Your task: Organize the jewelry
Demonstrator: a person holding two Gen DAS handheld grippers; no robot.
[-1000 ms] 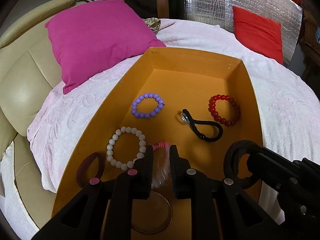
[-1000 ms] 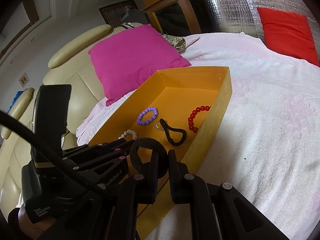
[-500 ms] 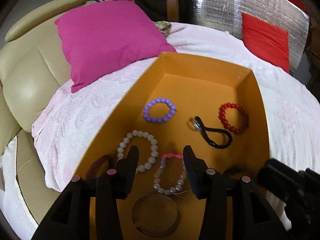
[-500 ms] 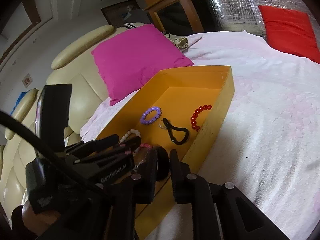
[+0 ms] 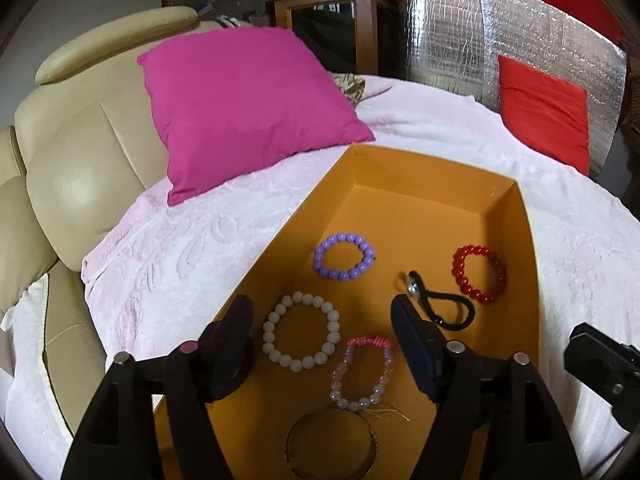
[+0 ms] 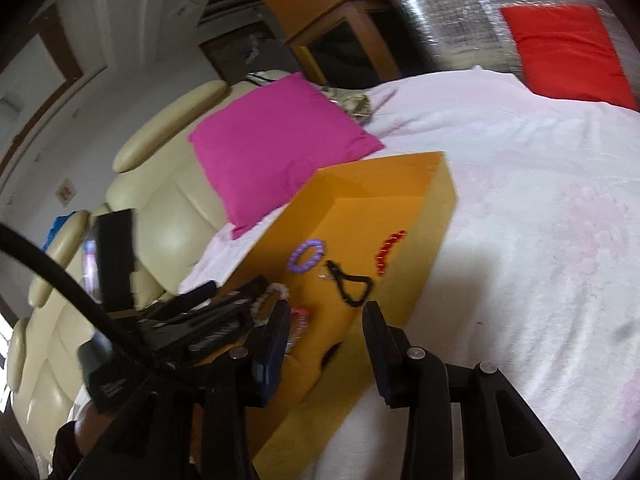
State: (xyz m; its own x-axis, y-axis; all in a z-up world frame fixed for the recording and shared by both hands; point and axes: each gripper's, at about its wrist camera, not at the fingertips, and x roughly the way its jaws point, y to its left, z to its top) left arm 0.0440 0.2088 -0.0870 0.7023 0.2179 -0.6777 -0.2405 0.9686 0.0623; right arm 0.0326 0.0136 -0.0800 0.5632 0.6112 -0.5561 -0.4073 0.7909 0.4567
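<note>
An orange box (image 5: pixel 420 184) lies on the bed. In it are a purple bead bracelet (image 5: pixel 344 262), a red bead bracelet (image 5: pixel 479 274), a black hair tie (image 5: pixel 446 312), a white bead bracelet (image 5: pixel 301 332), a pink bracelet (image 5: pixel 362 372) and a thin metal bangle (image 5: pixel 332 450). My left gripper (image 5: pixel 322 324) is open and empty above the box's near end. My right gripper (image 6: pixel 326 332) is open over the box's near right wall (image 6: pixel 420 256). A dark ring (image 6: pixel 330 356) shows inside the box, below its fingers.
A magenta pillow (image 5: pixel 244 108) lies on the pink-white bedspread (image 5: pixel 192 248) left of the box. A red pillow (image 5: pixel 544 108) leans against silver foil at the back right. A beige padded headboard (image 5: pixel 80 152) is at the left.
My left gripper let go of the pink bracelet, opened wide and drew back. My right gripper opened and let go of the dark ring, which now lies in the box.
</note>
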